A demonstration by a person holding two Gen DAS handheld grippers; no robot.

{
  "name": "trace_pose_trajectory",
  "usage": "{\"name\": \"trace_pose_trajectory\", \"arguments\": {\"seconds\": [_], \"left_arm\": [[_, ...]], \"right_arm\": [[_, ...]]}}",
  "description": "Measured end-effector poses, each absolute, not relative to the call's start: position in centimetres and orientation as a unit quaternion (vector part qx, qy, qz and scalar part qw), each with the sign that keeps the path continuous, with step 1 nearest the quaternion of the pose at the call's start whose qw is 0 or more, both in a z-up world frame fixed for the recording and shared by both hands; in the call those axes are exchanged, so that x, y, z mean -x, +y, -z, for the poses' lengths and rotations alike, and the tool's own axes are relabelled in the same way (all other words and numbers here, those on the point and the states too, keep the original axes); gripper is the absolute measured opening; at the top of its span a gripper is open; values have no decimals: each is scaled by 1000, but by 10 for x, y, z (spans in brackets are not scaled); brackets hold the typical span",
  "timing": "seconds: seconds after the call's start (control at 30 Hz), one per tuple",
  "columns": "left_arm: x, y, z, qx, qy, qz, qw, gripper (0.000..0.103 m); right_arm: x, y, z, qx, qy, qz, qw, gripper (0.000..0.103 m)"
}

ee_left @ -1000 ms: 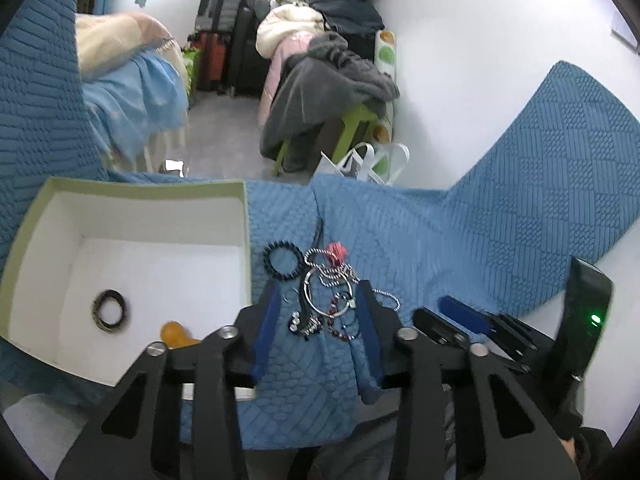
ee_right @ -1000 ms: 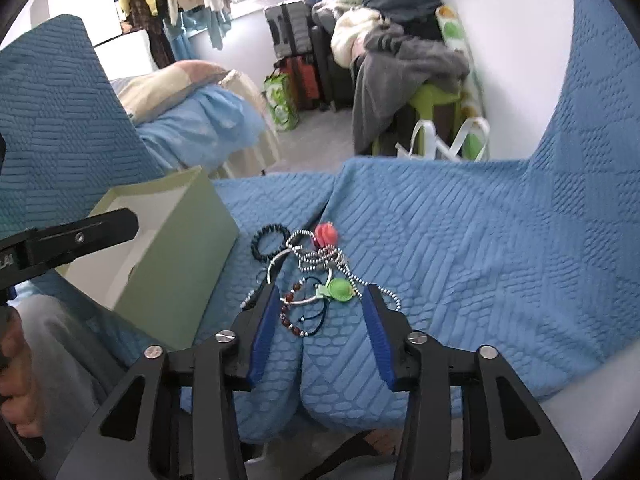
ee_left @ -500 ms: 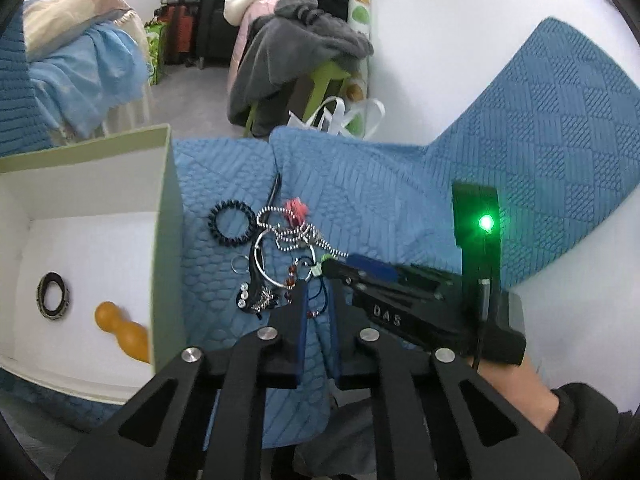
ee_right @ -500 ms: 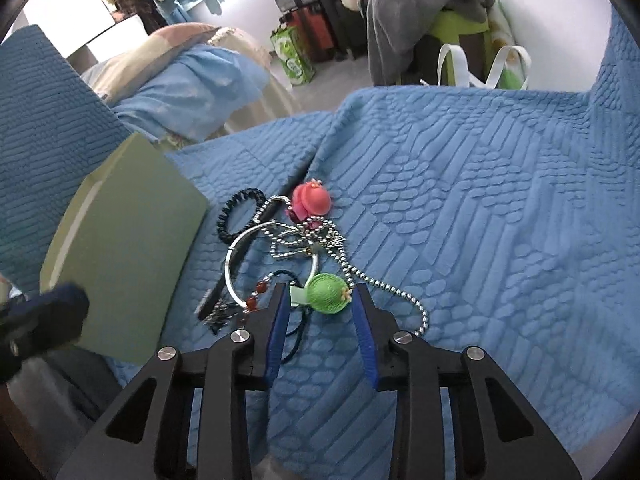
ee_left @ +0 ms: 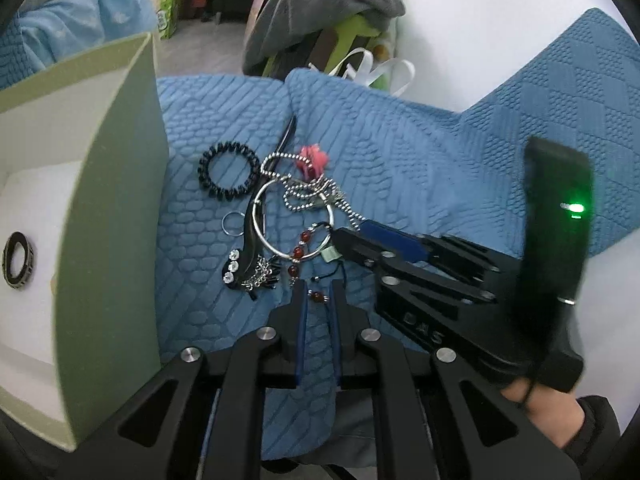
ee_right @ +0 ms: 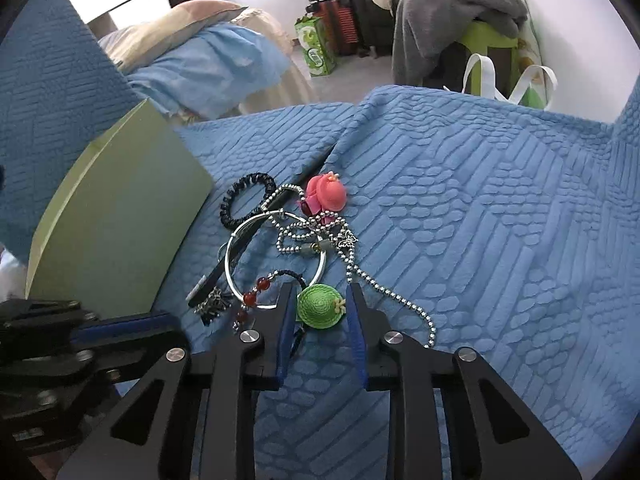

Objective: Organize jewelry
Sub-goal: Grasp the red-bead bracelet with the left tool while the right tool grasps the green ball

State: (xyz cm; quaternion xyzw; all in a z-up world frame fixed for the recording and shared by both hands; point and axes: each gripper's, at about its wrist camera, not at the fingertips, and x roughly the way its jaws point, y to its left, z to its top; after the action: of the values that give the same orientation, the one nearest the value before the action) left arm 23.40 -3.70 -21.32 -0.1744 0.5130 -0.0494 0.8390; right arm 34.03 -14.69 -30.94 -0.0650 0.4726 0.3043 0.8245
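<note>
A tangle of jewelry lies on the blue quilted cloth [ee_right: 500,220]: a silver bangle [ee_left: 294,220], a bead chain [ee_right: 384,292], a red-bead bracelet [ee_left: 298,254], a black beaded bracelet [ee_left: 228,170], a black hair clip [ee_left: 248,248], a pink hat charm [ee_right: 326,196] and a green hat charm [ee_right: 320,306]. My right gripper [ee_right: 320,312] is closed around the green hat charm, which still rests on the cloth. My left gripper [ee_left: 318,296] is nearly shut, its tips at the two red beads at the tangle's near end. The right gripper also shows in the left wrist view [ee_left: 400,256].
An open green box [ee_left: 116,208] with a white inside stands left of the jewelry; a dark ring [ee_left: 18,256] lies in it. Beyond the cloth are a bed [ee_right: 208,56], luggage and a chair piled with clothes [ee_right: 452,12].
Both grippers moved forward and down to the jewelry. The left jaws closed from wide open to nearly shut. The right jaws closed in around the green hat charm.
</note>
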Motion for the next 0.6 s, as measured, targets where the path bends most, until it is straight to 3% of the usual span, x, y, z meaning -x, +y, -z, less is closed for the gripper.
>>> {"name": "trace_pose_trajectory", "arguments": {"seconds": [0.1, 0.13, 0.43, 0.5, 0.6], "left_arm": [[-236, -42, 218, 167, 513, 44, 841, 31], [-236, -43, 220, 167, 512, 39, 842, 32], [-250, -49, 232, 138, 505, 26, 851, 31], [-251, -50, 233, 128, 500, 22, 856, 22], [-255, -54, 232, 108, 490, 18, 865, 22]], "right_arm": [[-341, -155, 308, 52, 472, -303, 826, 21], [-341, -159, 306, 45, 469, -302, 829, 21], [-346, -183, 299, 16, 455, -282, 844, 22], [-347, -185, 299, 14, 454, -279, 846, 22], [-346, -188, 298, 14, 452, -275, 848, 22]]}}
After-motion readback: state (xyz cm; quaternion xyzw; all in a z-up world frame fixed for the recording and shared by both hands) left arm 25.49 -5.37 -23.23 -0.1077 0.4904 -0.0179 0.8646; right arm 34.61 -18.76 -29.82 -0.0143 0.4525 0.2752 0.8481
